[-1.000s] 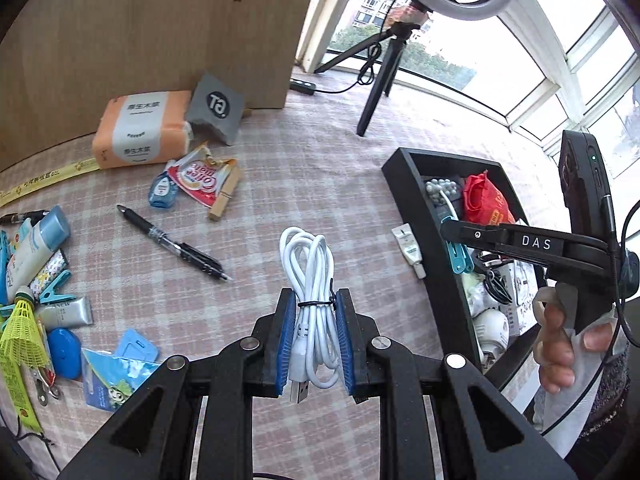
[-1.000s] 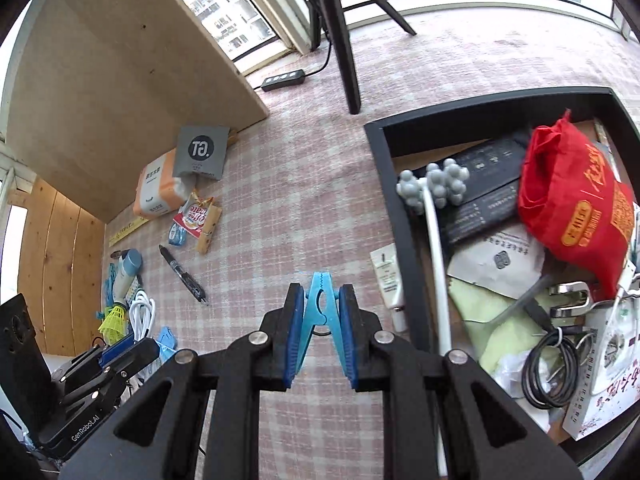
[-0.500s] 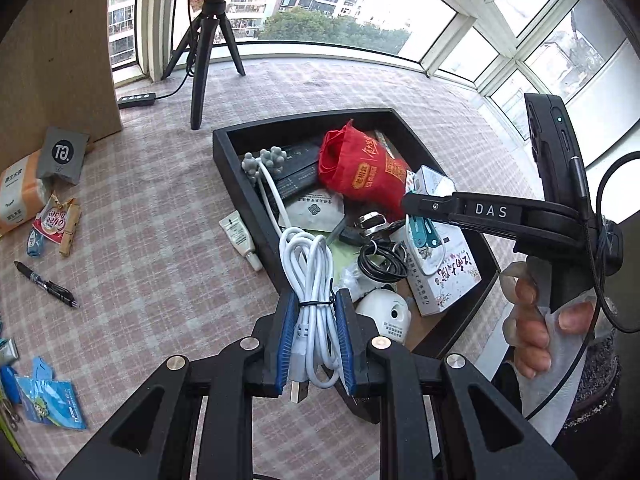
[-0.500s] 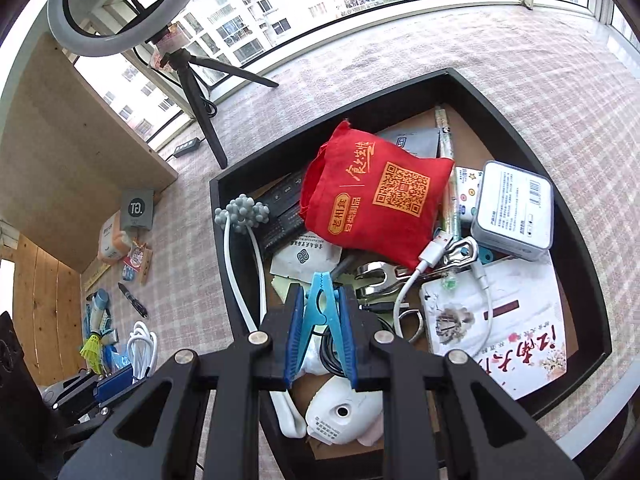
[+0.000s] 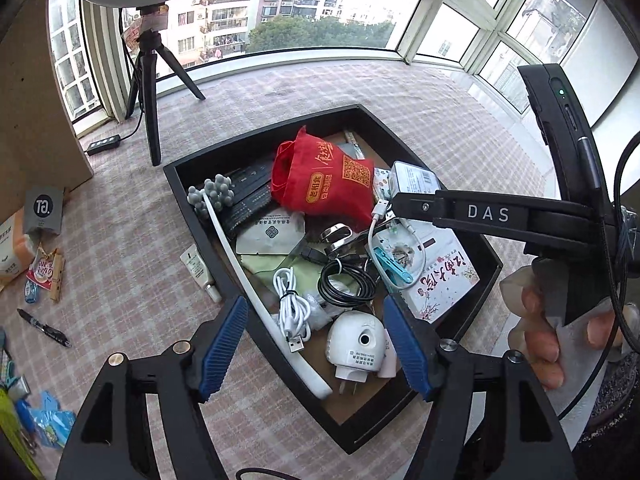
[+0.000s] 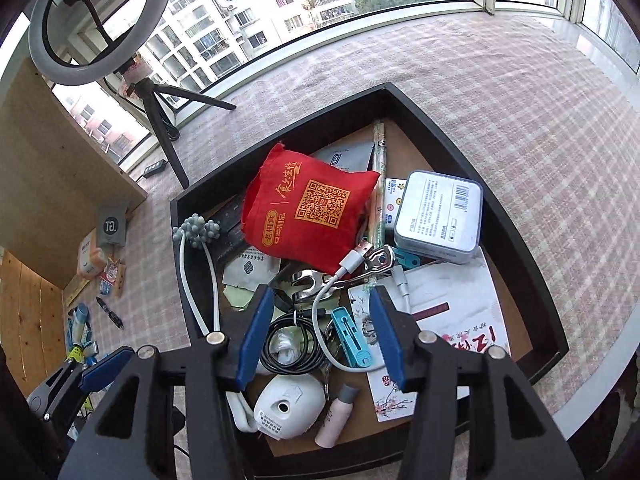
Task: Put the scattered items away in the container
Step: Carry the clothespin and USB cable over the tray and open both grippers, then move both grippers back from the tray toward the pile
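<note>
Both tongs hang over the black rectangular tray (image 5: 188, 216) on the pink checked table (image 5: 132, 248), their jaws opening with nothing pressed between the blue pads. Below and between the left tongs (image 5: 316, 346) lies the bundled white USB cable (image 5: 292, 308), inside the tray beside a coiled black cable (image 5: 346, 282) and a white plug-in device (image 5: 358, 346). Between the right tongs (image 6: 316, 338) lies the light-blue plastic clothes peg (image 6: 352, 336), also in the tray, just ahead of a red cloth pouch (image 6: 308, 208).
</note>
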`<state>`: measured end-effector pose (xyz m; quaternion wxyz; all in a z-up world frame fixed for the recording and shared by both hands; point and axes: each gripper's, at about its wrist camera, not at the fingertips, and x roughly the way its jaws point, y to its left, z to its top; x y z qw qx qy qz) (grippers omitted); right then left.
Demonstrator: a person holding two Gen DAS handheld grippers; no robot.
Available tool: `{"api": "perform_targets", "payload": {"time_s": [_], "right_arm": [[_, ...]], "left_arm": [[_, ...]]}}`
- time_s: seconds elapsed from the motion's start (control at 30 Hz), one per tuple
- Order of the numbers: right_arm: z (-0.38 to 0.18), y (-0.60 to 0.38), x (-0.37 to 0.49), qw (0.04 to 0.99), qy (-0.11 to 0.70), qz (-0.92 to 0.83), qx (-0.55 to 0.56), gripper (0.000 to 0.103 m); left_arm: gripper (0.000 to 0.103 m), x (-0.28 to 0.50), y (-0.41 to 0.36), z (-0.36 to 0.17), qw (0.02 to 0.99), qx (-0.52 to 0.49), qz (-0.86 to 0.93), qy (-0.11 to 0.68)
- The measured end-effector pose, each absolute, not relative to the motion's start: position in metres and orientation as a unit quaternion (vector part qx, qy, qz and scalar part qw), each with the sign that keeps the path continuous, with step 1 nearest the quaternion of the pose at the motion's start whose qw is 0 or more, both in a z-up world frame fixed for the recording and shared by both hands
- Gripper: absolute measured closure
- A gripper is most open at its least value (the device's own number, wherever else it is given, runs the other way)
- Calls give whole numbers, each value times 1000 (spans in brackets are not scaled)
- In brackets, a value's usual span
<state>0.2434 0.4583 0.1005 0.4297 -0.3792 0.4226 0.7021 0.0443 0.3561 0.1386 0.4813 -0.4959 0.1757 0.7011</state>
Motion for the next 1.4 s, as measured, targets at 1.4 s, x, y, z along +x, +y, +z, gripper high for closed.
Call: {"api": "perform_targets", "payload": {"time_s": [1.4], "right_arm": [[102,368,110,335,310,779,-431,53]], "left_arm": [[29,-38,150,131,234,-494,826,135]]}}
